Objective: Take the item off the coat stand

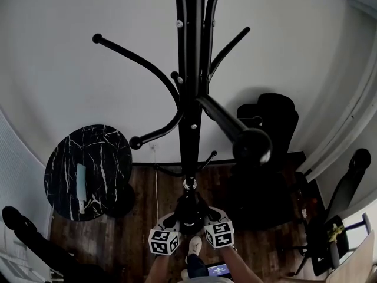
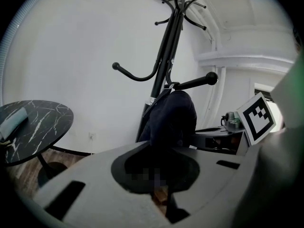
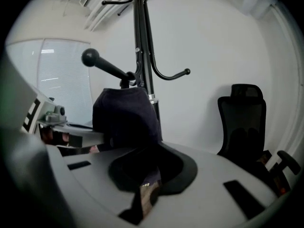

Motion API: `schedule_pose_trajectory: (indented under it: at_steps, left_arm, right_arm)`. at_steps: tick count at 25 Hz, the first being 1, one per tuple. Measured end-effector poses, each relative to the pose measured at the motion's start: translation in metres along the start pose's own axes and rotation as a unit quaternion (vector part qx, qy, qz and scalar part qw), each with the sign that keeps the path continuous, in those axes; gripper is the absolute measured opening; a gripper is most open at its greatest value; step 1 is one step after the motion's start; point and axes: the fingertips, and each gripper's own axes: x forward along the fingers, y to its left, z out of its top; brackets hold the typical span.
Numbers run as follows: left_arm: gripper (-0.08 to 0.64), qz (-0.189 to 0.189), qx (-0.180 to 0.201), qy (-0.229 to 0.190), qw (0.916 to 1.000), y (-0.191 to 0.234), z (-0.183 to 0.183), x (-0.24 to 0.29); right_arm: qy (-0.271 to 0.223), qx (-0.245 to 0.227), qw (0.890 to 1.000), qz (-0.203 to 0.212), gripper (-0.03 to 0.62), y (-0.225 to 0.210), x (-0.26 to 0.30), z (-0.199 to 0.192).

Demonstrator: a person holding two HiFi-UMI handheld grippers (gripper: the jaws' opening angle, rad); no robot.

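Item: dark navy cloth piece, probably a cap (image 3: 124, 113), close against the coat stand (image 1: 189, 99), under a knobbed peg (image 3: 102, 65); possibly still hooked.
Left gripper (image 2: 160, 191): jaws pressed together, pinching the item's lower edge.
Right gripper (image 3: 146, 189): likewise nipping the fabric.
Handling: raise both ends evenly, outward along the peg, past the knob.
Writing: none legible; square markers (image 1: 164, 241) only.

Left hand-held gripper (image 1: 172, 221) closed, right (image 1: 211, 217) closed
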Motion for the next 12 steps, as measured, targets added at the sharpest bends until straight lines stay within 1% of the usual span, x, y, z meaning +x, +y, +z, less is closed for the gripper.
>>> schedule_pose_trajectory:
  at_steps: [4,7,12]
  left_arm:
    - [0.026,0.0,-0.004,0.002,1.0,0.002,-0.0022,0.0011]
    - [0.026,-0.012,-0.008,0.0,0.9999,-0.0003,-0.0037,0.0017]
    - [0.026,-0.016,-0.001,0.002,0.9999,-0.0055,-0.0049,-0.0001]
  right_arm:
    - [0.0,0.005,1.0,0.007,0.023,0.0005,0.0034,-0.0022]
    - [0.002,0.002,1.0,0.006,0.023,0.0007,0.0039,-0.0023]
    - [0.001,-0.005,1.0,0.005,0.023,0.0026,0.0014,-0.0023]
